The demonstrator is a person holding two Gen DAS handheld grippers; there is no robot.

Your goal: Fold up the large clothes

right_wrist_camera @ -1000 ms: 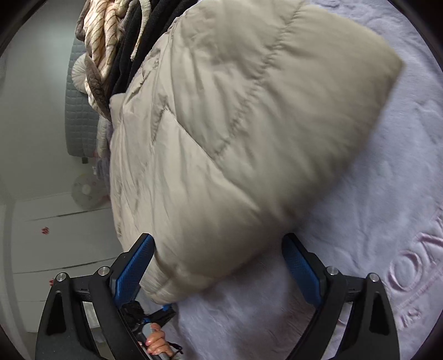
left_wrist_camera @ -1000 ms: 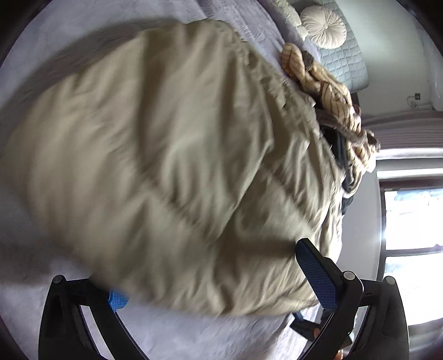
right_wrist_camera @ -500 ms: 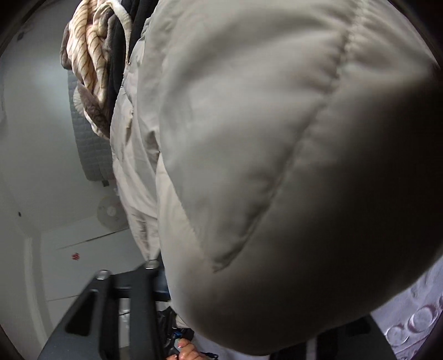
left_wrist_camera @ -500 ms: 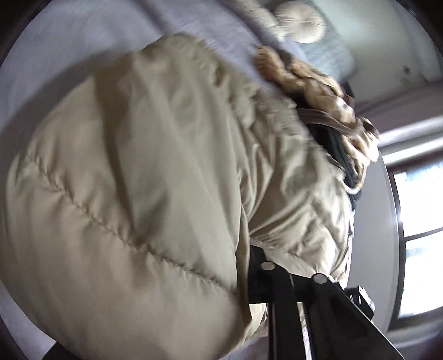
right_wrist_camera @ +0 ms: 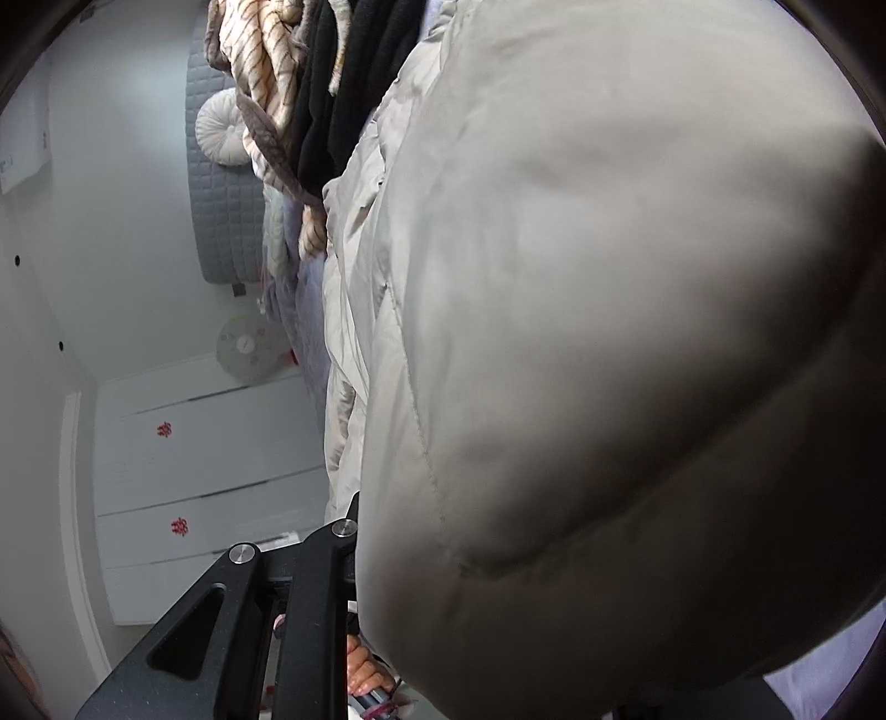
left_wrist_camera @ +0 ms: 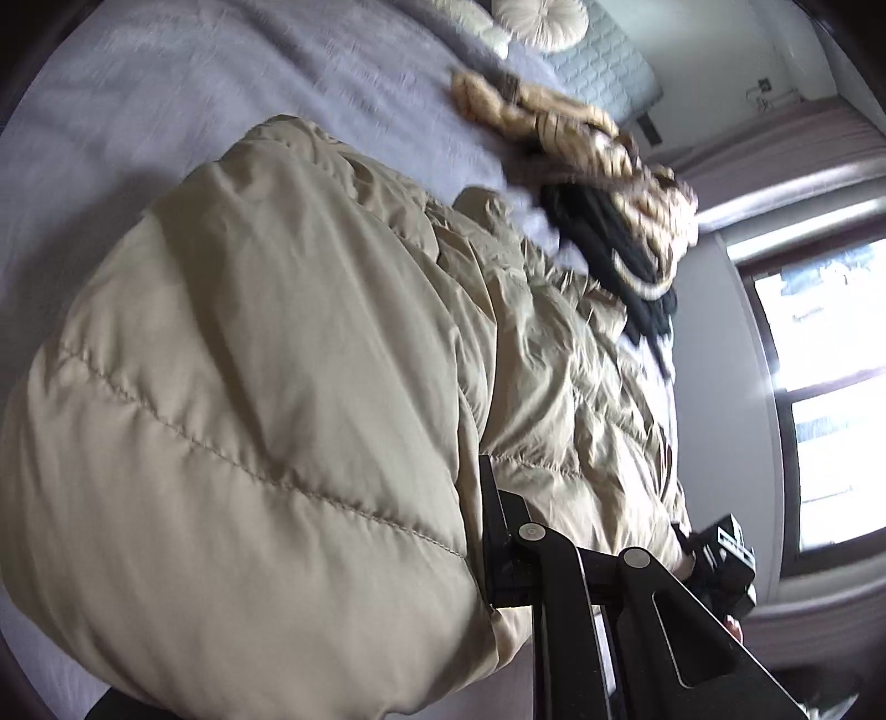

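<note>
Puffy beige coat (left_wrist_camera: 266,421), soft and stitched in fat rows, bulges over the purple bed (left_wrist_camera: 166,94), pinched by the left gripper (left_wrist_camera: 482,531) and the right gripper (right_wrist_camera: 360,531), whose jaws have just been closing on it.

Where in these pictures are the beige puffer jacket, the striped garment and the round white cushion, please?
beige puffer jacket (left_wrist_camera: 266,421): left wrist view, quilted panel.
striped garment (right_wrist_camera: 260,61): right wrist view, bunched striped folds.
round white cushion (left_wrist_camera: 540,19): left wrist view, pleated face.
</note>
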